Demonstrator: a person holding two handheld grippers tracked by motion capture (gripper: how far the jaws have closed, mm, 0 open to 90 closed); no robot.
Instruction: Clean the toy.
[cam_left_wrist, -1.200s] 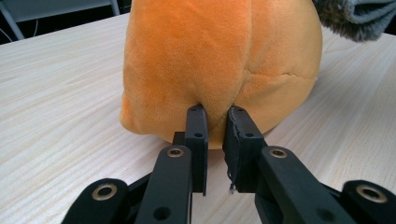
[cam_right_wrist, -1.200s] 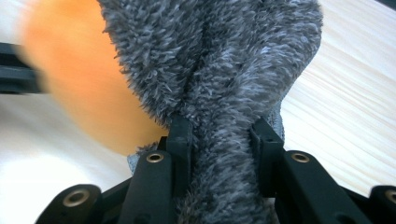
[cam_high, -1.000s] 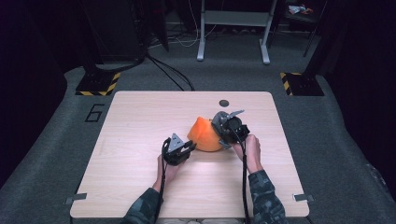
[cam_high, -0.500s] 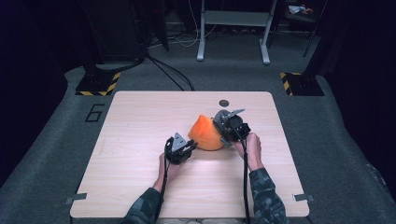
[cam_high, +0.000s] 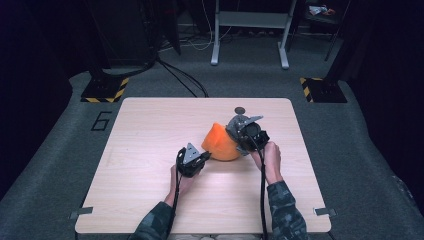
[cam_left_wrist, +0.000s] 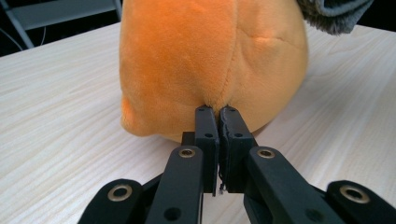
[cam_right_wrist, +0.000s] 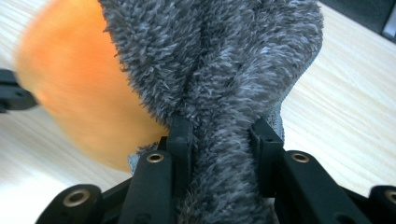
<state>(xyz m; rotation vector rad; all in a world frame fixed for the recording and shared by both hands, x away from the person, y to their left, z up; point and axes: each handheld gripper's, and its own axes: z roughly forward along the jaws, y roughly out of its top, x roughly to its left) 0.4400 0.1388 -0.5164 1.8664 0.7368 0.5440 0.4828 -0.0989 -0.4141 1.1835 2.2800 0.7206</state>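
One round orange plush toy (cam_left_wrist: 210, 60) w/ grey furry part (cam_right_wrist: 219, 84). Left gripper (cam_left_wrist: 217, 112) just closed, pinching orange fabric at its tips; right gripper (cam_right_wrist: 219, 135) clamps grey fur.

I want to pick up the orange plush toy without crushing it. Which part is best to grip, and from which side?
Probably a small fold of the orange plush toy low on its rounded side, approached level with the table. The body is wide and smooth; the left gripper pinches it there, and the right gripper clamps the grey furry part.
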